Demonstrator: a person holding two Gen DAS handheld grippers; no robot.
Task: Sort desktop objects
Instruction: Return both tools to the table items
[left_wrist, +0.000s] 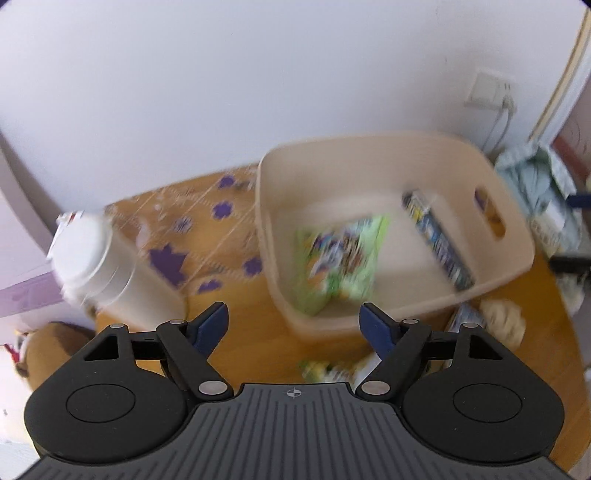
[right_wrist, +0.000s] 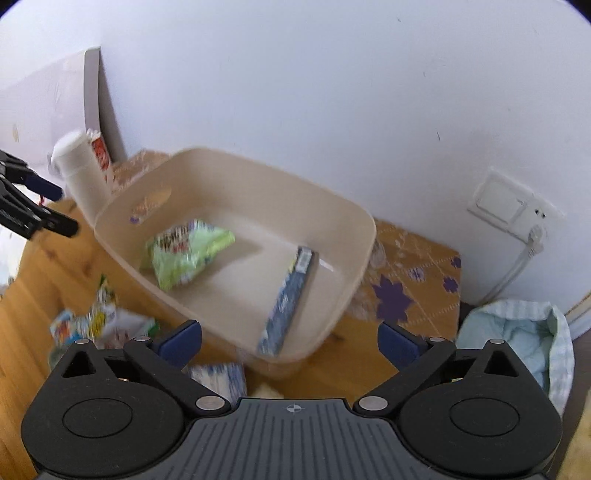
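Note:
A beige bin (left_wrist: 517, 236) (right_wrist: 354, 236) stands on the wooden table. In it lie a green snack bag (left_wrist: 340, 254) (right_wrist: 188, 251) and a blue flat box (left_wrist: 439, 240) (right_wrist: 288, 302) leaning on the wall. My left gripper (left_wrist: 295, 326) is open and empty, just in front of the bin; it also shows at the left edge of the right wrist view (right_wrist: 51, 206). My right gripper (right_wrist: 290, 343) is open and empty above the bin's near edge. Loose packets (right_wrist: 96, 321) (left_wrist: 328, 369) and a blue-white pack (right_wrist: 221, 376) lie on the table in front of the bin.
A white cylindrical container (left_wrist: 96, 266) (right_wrist: 81, 173) stands left of the bin. A brown mat with purple flowers (left_wrist: 207, 236) (right_wrist: 413, 291) lies behind it. A light blue cloth bag (right_wrist: 517, 343) (left_wrist: 535, 184) sits right. A wall socket with cable (right_wrist: 513, 206) is behind.

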